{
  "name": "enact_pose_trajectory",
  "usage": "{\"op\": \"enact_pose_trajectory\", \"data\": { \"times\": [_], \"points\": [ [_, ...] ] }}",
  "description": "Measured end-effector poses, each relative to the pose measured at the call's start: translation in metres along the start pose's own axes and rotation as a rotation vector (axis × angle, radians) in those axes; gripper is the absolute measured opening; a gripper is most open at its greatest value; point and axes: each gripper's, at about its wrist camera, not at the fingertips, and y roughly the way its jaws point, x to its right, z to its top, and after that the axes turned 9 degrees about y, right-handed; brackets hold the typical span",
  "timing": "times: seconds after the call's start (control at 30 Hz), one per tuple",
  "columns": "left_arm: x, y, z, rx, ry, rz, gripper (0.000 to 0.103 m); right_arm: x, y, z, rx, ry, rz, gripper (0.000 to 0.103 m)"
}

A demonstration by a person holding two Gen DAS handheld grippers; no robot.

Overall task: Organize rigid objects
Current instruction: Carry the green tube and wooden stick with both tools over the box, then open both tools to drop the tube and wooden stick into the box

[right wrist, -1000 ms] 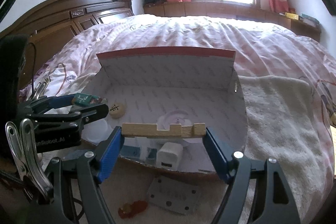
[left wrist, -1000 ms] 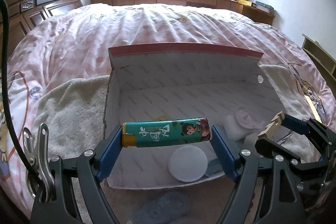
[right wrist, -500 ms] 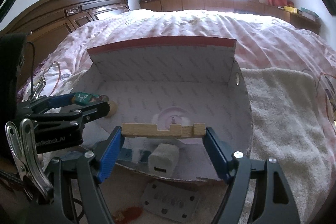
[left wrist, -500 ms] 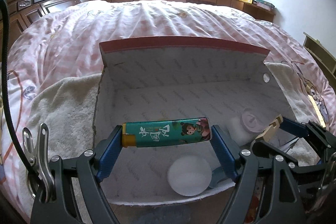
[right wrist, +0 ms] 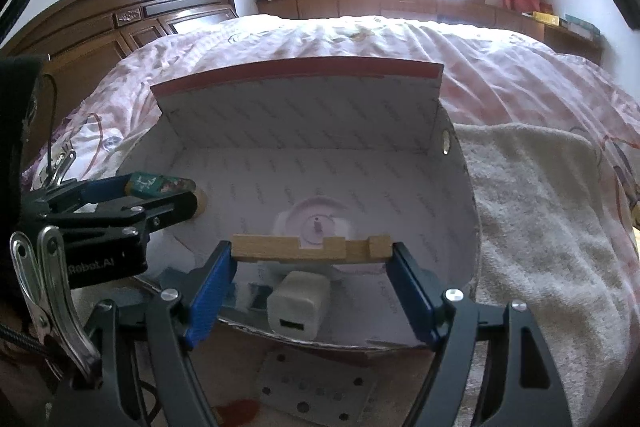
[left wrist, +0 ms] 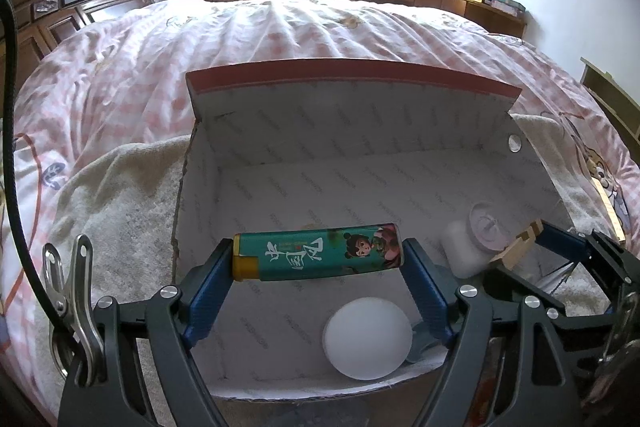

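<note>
box nearer, larger than before

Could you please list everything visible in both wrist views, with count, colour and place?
Cardboard box: one, white inside, red-edged flap, open on the towel.
Tube: one, teal with yellow end, held across the left gripper.
Wooden block: one, tan, notched, held across the right gripper.
White disc: one, in the box, near front.
Jar: one, white with pinkish lid, lying in the box.
Charger cube: one, white, at the box's front edge.
Perforated plate: one, grey, before the box.
Towel: one, cream, under the box.
Bedspread: one, pink checked.
Left gripper: blue pads, shut.
Right gripper: blue pads, shut.
</note>
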Motion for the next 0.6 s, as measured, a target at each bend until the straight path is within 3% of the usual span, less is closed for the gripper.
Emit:
{"op": "enact_pose_trajectory", "data": {
  "times": [0.27,0.6],
  "points": [
    [0.003,0.003,-0.001,-0.018,0.005,0.031,0.083,-0.001,-0.001,0.000,0.005,-0.005,-0.005,0.085],
    [0.001,-0.005,-0.003,-0.008,-0.002,0.030,0.083,-0.007,-0.014,-0.001,0.076,-0.036,0.011,0.093]
  ]
}}
